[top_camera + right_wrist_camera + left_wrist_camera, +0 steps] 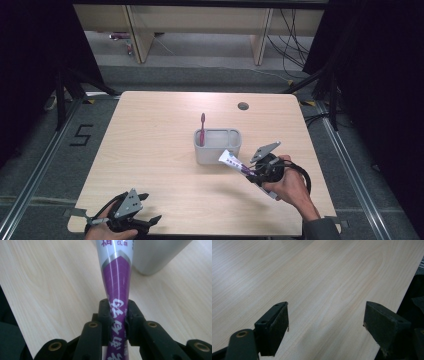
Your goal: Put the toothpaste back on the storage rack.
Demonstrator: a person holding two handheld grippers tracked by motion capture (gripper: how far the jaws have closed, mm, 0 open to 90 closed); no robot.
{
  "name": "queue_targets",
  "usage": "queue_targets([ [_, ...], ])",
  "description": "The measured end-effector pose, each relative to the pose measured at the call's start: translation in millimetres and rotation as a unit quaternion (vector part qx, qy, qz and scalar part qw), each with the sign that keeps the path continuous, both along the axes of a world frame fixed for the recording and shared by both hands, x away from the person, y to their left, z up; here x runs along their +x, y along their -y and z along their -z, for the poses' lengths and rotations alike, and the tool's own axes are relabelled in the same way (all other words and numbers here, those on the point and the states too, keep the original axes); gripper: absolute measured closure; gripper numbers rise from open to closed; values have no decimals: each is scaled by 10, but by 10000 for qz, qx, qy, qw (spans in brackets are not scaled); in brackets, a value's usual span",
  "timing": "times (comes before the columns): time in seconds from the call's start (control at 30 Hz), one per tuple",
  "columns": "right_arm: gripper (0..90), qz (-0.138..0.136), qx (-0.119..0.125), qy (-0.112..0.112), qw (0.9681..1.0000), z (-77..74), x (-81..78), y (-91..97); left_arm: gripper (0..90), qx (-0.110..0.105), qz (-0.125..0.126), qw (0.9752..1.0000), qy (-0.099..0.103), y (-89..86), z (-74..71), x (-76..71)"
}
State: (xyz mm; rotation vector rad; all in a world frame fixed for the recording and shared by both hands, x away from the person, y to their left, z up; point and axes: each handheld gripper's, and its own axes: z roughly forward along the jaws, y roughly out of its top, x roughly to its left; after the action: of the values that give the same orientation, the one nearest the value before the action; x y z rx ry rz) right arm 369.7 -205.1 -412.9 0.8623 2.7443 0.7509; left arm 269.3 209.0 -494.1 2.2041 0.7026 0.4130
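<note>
Right gripper (117, 315): both black jaws clamped flat on the toothpaste tube (117, 277), gripping its purple lower part; the pads press the soft wall in slightly. Left gripper (325, 322): jaws wide apart, nothing between them, resting low over the table (312, 277) near its front left edge.

Position of the tube: in the high view the toothpaste tube (235, 162) is held off the table, just beside the front right corner of the holder (217, 146). Its white end points up and left toward the holder; the purple end sits in the right gripper (257, 170).

Key relation: the tube's long axis runs along the gripper's own pointing direction, slanted toward the holder, not yet upright. The holder's right compartment, open and seemingly empty, lies just ahead of the tube's white end and slightly beyond it. My judgement is that the coming move needs a tilt toward vertical, then a descent into that compartment. The right hand is far nearer; the left is well apart.

Materials:
- Tube: glossy laminate, white over purple with a silver chevron band, flattened and tapering toward the grip.
- Holder: matte pale grey, rounded rectangle, 2 compartments.
- Toothbrush (202, 129): pink-red, slim, standing upright in the left compartment.
- Table: pale wood-grain laminate, smooth.
</note>
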Motion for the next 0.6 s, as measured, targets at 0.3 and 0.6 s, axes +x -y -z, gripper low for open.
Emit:
queue_targets([
  [0.3, 773, 142, 703, 481, 9963, -123, 55, 33, 194, -100, 19, 9999, -55, 1, 7, 1],
  [0.6, 774, 240, 1183, 673, 9904, -239, 101, 22, 194, -110, 81, 9998, -132, 0, 1, 2],
])
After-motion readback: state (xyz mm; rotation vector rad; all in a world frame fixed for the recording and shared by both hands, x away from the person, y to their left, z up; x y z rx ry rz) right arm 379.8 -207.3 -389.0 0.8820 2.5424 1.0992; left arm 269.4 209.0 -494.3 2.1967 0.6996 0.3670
